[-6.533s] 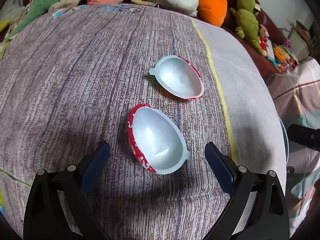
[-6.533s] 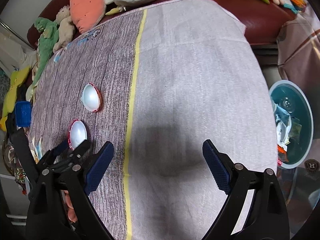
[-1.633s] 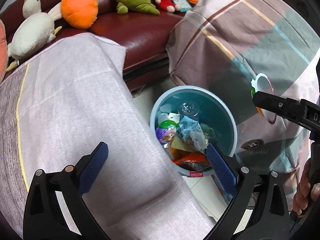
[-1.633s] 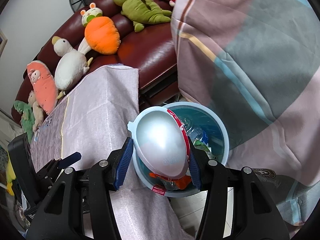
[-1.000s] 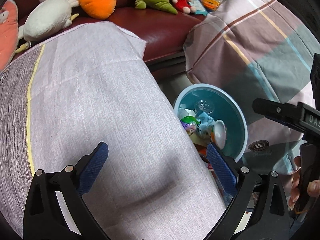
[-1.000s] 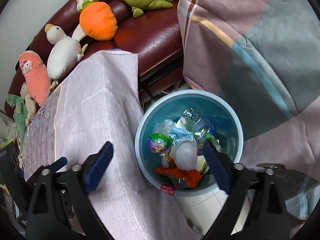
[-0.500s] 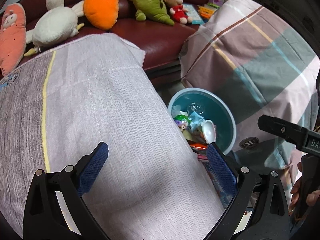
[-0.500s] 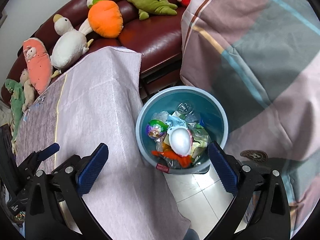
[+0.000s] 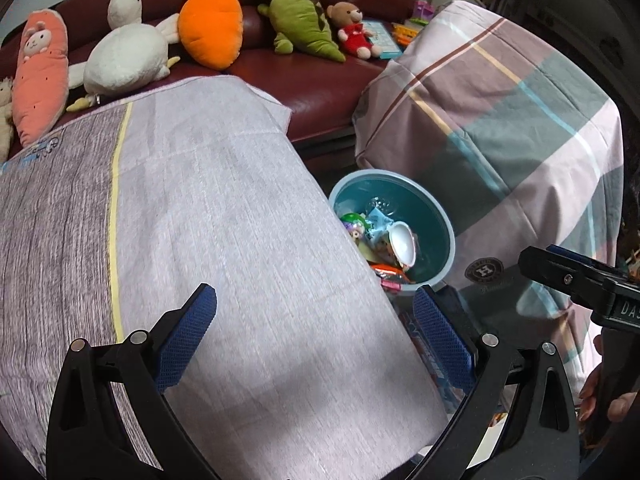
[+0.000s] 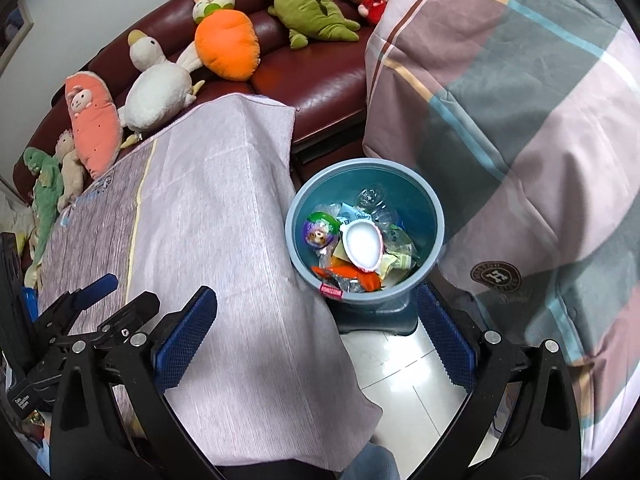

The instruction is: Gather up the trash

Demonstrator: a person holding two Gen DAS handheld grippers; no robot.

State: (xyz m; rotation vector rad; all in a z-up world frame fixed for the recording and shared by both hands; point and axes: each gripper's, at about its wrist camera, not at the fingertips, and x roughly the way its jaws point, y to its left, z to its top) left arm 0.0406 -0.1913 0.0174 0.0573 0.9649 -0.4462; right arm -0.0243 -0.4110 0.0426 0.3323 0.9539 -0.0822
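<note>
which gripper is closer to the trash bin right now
Right. The right gripper hangs open just in front of the blue trash bin, above the floor; the left gripper, also open, sits farther off over the clothed table.

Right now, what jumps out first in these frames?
The blue trash bin on the floor between the cloth-covered table and a plaid-draped seat, with a white egg-shaped shell half lying open side up on top of the wrappers. Behind it, a dark red sofa lined with plush toys, the orange carrot brightest.

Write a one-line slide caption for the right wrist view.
Right gripper open and empty above a blue trash bin, a white egg-shell half lying on the rubbish inside.
</note>
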